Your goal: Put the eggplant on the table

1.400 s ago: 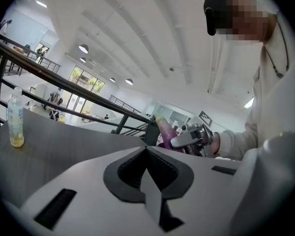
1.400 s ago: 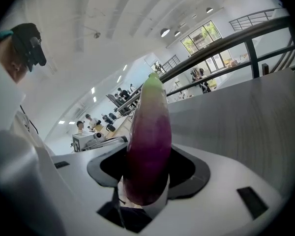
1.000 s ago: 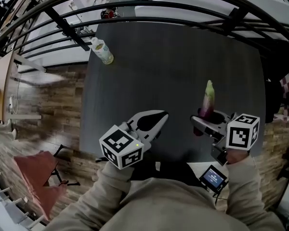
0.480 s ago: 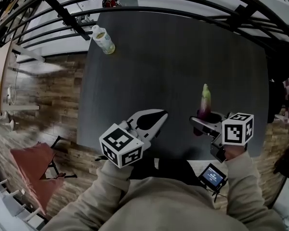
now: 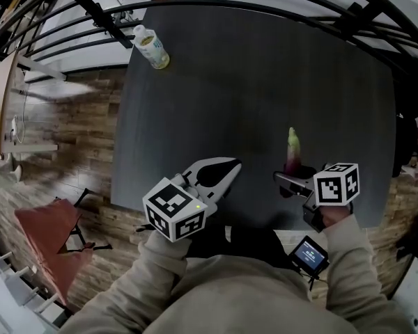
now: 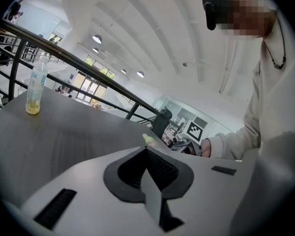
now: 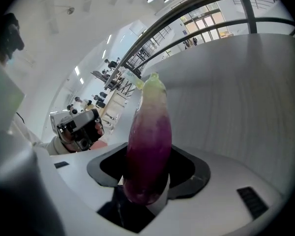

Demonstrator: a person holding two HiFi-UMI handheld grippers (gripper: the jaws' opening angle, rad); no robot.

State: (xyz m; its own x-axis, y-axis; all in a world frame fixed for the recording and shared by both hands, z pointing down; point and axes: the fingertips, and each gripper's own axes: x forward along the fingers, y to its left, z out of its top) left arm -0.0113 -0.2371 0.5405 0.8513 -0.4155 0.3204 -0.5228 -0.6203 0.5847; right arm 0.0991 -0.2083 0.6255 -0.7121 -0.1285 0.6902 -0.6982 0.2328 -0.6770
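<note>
Eggplant (image 7: 148,146) clamped stem-up in the right gripper (image 5: 294,179): the jaws are closed on its dark purple bottom end, and the rest of it stands clear of them. Its long axis runs along the line of the jaws, and its pale green tip points away from the person toward the far side of the table (image 5: 251,82). In the head view the eggplant (image 5: 292,155) sits over the near right part of the dark grey tabletop. Whether it touches the surface cannot be told.

The left gripper (image 5: 224,174) hangs just to the left, over the table's near edge, apart from the eggplant. Its jaws are pressed together with nothing between them, as the left gripper view shows (image 6: 146,154). Each gripper carries a marker cube, one on the left (image 5: 175,211) and one on the right (image 5: 336,184), with light sleeves behind them.

A clear plastic bottle (image 5: 152,49) stands upright at the far left corner of the table, well apart from both grippers. Yellowish liquid fills only its lowest part (image 6: 33,104).

A black metal railing (image 5: 195,5) curves beyond the far edge. Wood-look flooring (image 5: 70,138) lies to the left, and a small lit screen (image 5: 308,255) sits below the right hand.
</note>
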